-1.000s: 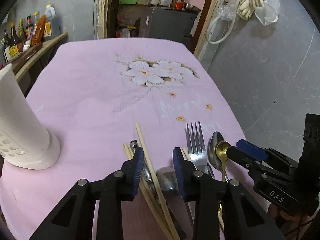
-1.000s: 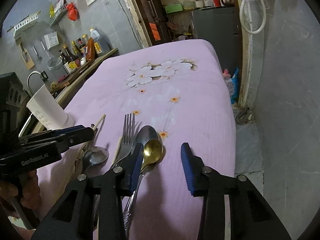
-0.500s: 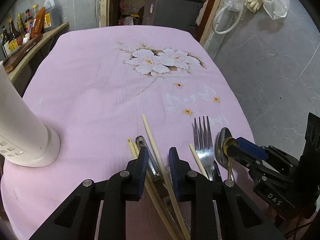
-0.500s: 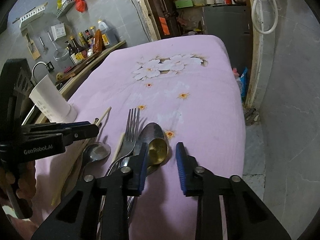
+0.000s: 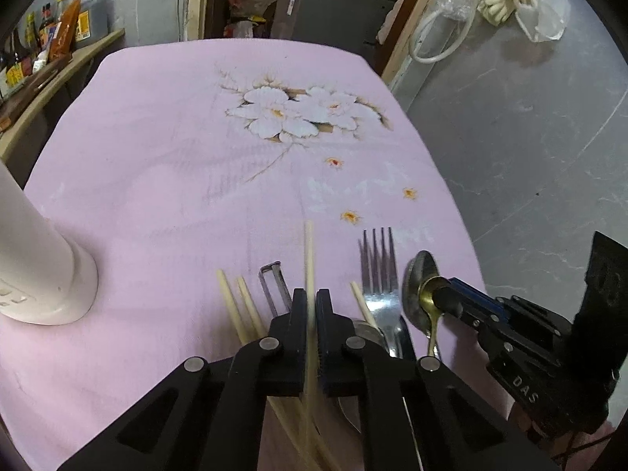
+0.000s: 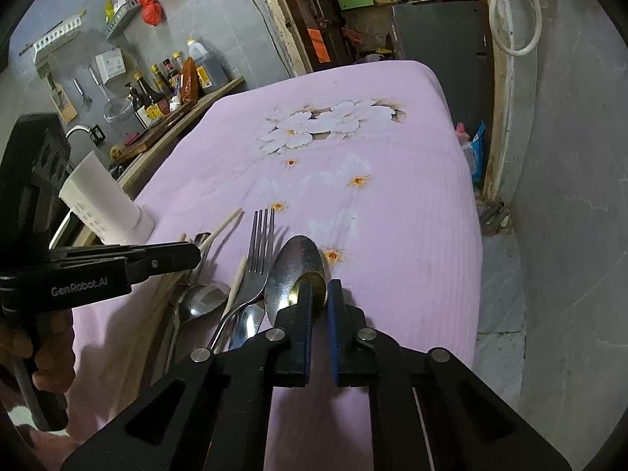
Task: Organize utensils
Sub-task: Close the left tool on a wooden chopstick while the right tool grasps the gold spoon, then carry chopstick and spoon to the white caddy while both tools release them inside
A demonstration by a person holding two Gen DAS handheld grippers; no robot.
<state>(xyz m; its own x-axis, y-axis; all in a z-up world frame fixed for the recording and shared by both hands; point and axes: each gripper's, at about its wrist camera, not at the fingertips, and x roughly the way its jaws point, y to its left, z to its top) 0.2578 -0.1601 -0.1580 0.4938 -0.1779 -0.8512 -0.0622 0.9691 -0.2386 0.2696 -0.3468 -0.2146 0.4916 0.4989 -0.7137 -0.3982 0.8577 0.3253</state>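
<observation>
My left gripper point(image 5: 311, 294) is closing its jaws tight on one pale wooden chopstick point(image 5: 309, 251), whose tip sticks out ahead over the pink floral tablecloth point(image 5: 176, 157). Two more chopsticks point(image 5: 235, 306) and a metal peeler point(image 5: 271, 278) lie just to its left. To its right lie a fork point(image 5: 376, 267) and a large silver spoon point(image 5: 420, 271). My right gripper point(image 6: 320, 283) is closing on the bowl of a small gold spoon point(image 6: 314, 280) that rests on the large silver spoon point(image 6: 294, 263). The left wrist view shows that pinch from the side.
A white slotted utensil holder point(image 5: 35, 267) stands upright at the table's left edge. Another silver spoon point(image 6: 204, 298) lies near the front edge. A counter with bottles point(image 6: 165, 90) runs along the left wall. Grey floor drops off right of the table.
Both grippers' jaws have narrowed from wide apart to pinched, the left around a chopstick, the right around the gold spoon's bowl. Neither hand has shifted place.
</observation>
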